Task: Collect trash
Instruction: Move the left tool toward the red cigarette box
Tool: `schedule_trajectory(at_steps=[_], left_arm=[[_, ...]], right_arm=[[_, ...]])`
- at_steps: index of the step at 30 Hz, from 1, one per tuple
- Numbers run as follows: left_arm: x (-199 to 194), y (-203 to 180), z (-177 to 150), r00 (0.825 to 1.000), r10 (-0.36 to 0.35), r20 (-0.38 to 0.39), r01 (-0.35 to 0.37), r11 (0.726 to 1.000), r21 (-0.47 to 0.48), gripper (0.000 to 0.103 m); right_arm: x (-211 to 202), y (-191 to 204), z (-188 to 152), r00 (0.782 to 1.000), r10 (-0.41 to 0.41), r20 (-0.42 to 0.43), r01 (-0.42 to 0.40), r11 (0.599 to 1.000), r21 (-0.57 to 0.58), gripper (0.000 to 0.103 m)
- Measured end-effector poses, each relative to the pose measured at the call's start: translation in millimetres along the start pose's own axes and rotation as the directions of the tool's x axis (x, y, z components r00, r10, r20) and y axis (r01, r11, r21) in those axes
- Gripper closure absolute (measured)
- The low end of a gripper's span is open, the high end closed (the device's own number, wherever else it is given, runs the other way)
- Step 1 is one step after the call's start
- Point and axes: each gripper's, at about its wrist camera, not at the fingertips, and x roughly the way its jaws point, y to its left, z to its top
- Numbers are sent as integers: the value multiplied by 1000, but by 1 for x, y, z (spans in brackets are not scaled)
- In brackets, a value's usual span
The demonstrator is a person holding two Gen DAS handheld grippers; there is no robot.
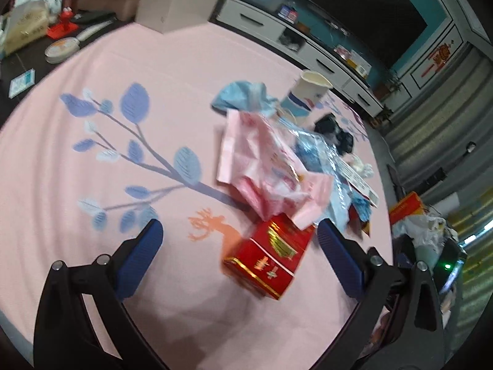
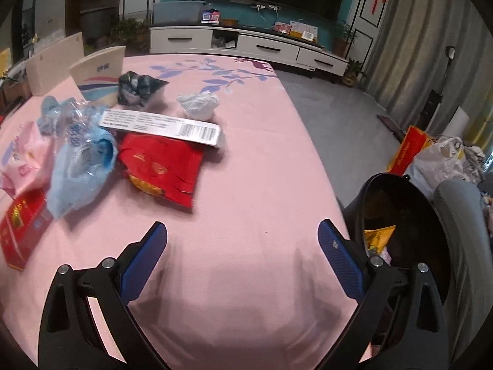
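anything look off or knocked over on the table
Nothing spilled. The red box lies tipped on its side by crumpled wrappers, and the paper cup leans. Both tongs, left and right, are open and empty.

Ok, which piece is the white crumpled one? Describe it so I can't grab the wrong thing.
On the pink table, look past the trash pile toward the far edge near the TV stand. The white wad sits alone just beyond the barcode strip, right of the black wad. It is the only plain white, balled-up piece.
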Motion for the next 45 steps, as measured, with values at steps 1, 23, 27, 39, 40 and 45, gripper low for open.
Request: schedule_trajectory(at_steps=[1,23,27,39,40,45], left_arm=[[1,-1,-1,1000,-4,-3,4,1000,1,3],[11,-7,-7,999,42,-31,-41,999,18,3],[12,-7,-7,998,45,-33,-45,999,18,3],[18,-13,-10,997,59,-50,-57,997,48,3],[19,-14,-11,997,61,-53,-58,997,53,3],[27,-21,-14,995,77,-70,-71,994,88,3]], right_arm=[[2,0,0,1000,1,-6,-1,1000,-4,7],[7,-1,-3,991,114,-73,-112,993,32,7],[7,-3,-3,990,124,-72,-122,992,36,7],[5,-4,-4,987,139,-75,-137,990,32,7],[5,-4,-4,987,141,-74,-139,990,34,7],[4,-6,-4,987,142,-75,-139,989,41,7]])
